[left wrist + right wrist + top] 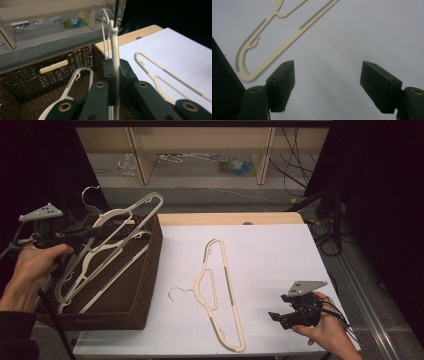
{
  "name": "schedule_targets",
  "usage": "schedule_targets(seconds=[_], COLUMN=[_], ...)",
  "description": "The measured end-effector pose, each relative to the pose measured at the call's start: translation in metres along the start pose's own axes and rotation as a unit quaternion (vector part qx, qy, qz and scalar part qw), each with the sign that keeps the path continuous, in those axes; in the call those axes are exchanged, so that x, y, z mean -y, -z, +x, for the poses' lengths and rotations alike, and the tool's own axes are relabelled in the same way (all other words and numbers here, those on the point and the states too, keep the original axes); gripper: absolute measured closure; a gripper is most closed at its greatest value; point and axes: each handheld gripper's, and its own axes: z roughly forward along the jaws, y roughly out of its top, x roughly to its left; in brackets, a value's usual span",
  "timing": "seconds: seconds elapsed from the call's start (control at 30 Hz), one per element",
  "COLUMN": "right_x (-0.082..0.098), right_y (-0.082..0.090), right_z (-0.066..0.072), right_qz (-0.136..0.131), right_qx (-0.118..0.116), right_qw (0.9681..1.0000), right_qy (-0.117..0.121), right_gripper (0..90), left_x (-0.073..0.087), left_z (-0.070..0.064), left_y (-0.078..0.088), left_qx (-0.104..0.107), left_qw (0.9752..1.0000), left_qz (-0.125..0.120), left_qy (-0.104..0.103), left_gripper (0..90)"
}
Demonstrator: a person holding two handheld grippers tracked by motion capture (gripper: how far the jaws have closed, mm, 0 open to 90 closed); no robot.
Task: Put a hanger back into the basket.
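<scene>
The left gripper is clamping its jaws tight on the bar of a cream plastic hanger, holding it above the brown wicker basket at the table's left side, where more hangers are lying inside. The right gripper is hovering with its jaws standing wide apart and gripping nothing, just over the white table sheet near the front right. A second cream hanger is lying flat on the sheet between basket and right gripper.
</scene>
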Motion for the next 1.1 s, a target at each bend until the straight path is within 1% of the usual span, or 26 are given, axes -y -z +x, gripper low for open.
schedule_targets(seconds=[0.03,0.07,0.1,0.17,0.23,0.27,0.3,0.33,0.4,0.47,0.5,0.53,0.6,0.63,0.73,0.8,0.83,0.87,0.93,0.97,1.0,1.03,1.1], right_x=[0.0,0.0,0.0,0.0,0.001,0.001,0.001,0.0,0.0,0.0,0.0,0.0,0.0,0.0,0.0,0.001,0.001,0.001,0.001,0.001,0.001,0.0,0.0], right_y=[0.0,0.0,0.0,0.001,-0.001,-0.001,0.0,0.0,0.0,0.0,0.0,0.0,-0.001,-0.001,0.0,-0.001,-0.001,-0.001,-0.001,-0.002,-0.003,-0.002,-0.002], right_z=[0.0,0.0,0.0,-0.001,-0.002,-0.002,-0.002,-0.002,-0.001,-0.001,0.0,-0.001,-0.001,-0.001,-0.001,-0.002,-0.002,-0.002,-0.002,0.0,0.0,0.0,0.0], right_qz=[0.0,0.0,0.002,0.009,0.004,0.004,0.008,0.01,0.009,0.009,0.011,0.009,0.009,0.01,0.009,0.005,0.011,0.012,0.012,0.009,0.007,0.013,0.013], right_qx=[0.0,0.0,0.0,-0.002,0.001,0.001,-0.002,-0.004,-0.003,-0.003,-0.004,-0.003,-0.003,-0.003,-0.002,0.001,-0.001,-0.002,-0.002,-0.002,-0.002,-0.004,-0.005], right_qw=[1.0,1.0,1.0,1.0,1.0,1.0,1.0,0.9999,1.0,1.0,0.9999,1.0,1.0,0.9999,1.0,1.0,0.9999,0.9999,0.9999,0.9999,1.0,0.9999,0.9999], right_qy=[0.001,0.001,0.0,0.003,0.002,0.002,0.002,0.002,0.002,0.001,-0.006,0.001,0.001,0.002,0.002,-0.001,-0.001,-0.002,0.0,-0.005,0.005,0.006,0.005], right_gripper=[29.1,29.1,28.9,28.7,28.7,28.7,28.7,28.7,28.7,28.7,28.7,28.7,28.7,28.7,28.7,28.7,28.7,28.7,28.7,28.7,28.7,28.7,28.7], left_x=[0.005,0.005,0.01,0.012,0.019,0.019,0.023,0.025,0.027,0.03,0.033,0.034,0.035,0.037,0.039,0.043,0.045,0.047,0.049,0.052,0.056,0.057,0.058], left_z=[0.005,0.005,0.01,0.012,0.018,0.018,0.02,0.02,0.022,0.024,0.026,0.027,0.027,0.028,0.028,0.027,0.028,0.029,0.031,0.034,0.036,0.037,0.036], left_y=[0.0,0.0,0.001,0.001,0.002,0.002,0.002,0.001,0.001,0.001,0.0,0.0,0.001,0.002,0.004,0.004,0.003,0.003,0.003,0.002,0.002,0.001,0.001], left_qx=[-0.003,-0.003,-0.009,-0.01,-0.008,-0.008,-0.01,-0.01,-0.008,-0.004,0.002,0.005,0.005,0.008,0.009,0.012,0.014,0.014,0.016,0.014,0.02,0.024,0.021], left_qw=[1.0,1.0,0.9999,0.9998,0.9997,0.9997,0.9994,0.9994,0.9993,0.9993,0.9994,0.9994,0.9993,0.9993,0.9993,0.9991,0.9992,0.999,0.999,0.9989,0.9987,0.9985,0.9984], left_qz=[0.005,0.005,0.014,0.016,0.023,0.023,0.029,0.032,0.033,0.035,0.031,0.034,0.036,0.034,0.034,0.039,0.037,0.041,0.041,0.044,0.047,0.048,0.053], left_qy=[-0.001,-0.001,-0.005,-0.005,-0.008,-0.008,-0.013,-0.012,-0.016,-0.013,-0.012,-0.01,-0.007,-0.011,-0.013,-0.012,-0.01,-0.004,-0.002,0.003,0.01,0.01,0.008], left_gripper=[85.8,85.8,85.8,85.8,85.8,85.8,85.8,85.8,85.8,85.8,85.8,85.8,85.8,85.8,85.8,85.8,85.8,85.8,85.8,85.8,85.8,85.8,85.9])
